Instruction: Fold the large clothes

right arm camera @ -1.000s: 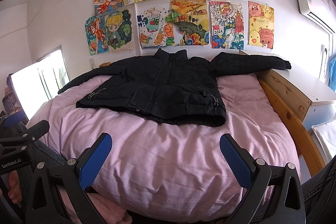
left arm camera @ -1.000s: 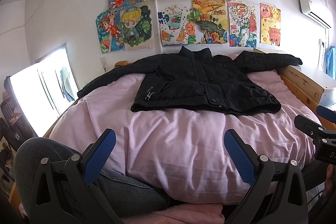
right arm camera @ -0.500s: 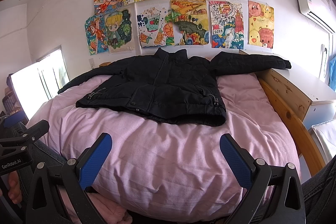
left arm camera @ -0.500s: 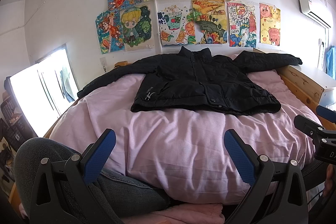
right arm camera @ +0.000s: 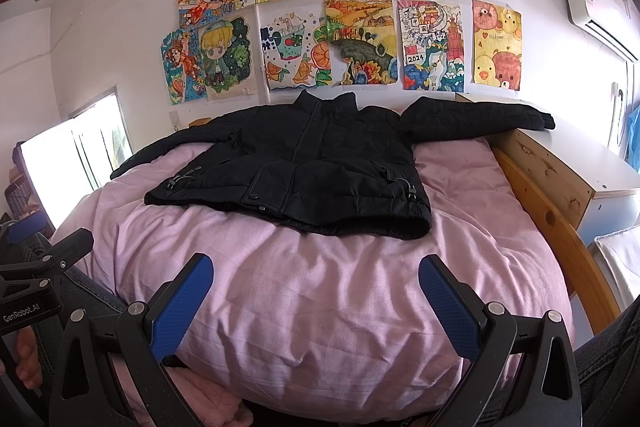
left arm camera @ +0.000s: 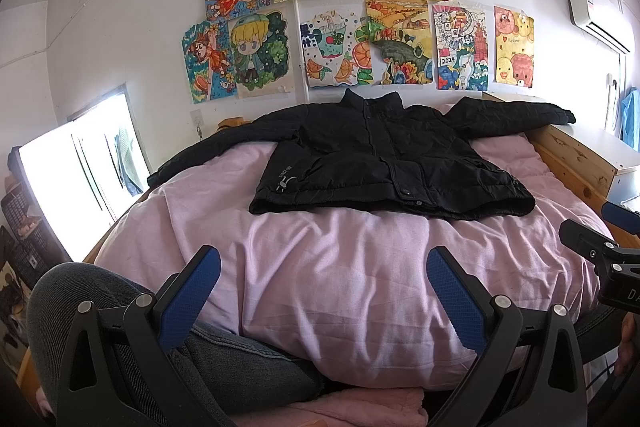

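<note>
A big black jacket [left arm camera: 384, 163] lies flat on the pink blanket [left arm camera: 352, 267], far in front of both tools, front side up with its sleeves stretched out to each side. The left gripper [left arm camera: 324, 291] has its blue fingers spread wide and holds nothing. The right gripper [right arm camera: 316, 287] is spread wide too, also holding nothing. Colorful drawings [right arm camera: 332, 11] hang on the wall behind.

Bright daylight enters through the window [left arm camera: 76, 163] left of the bed [left arm camera: 360, 267]; its panes are blown out to white. Both views are sharp at the centre. Fisheye distortion bends the walls, with dark vignetting at all 4 corners.
</note>
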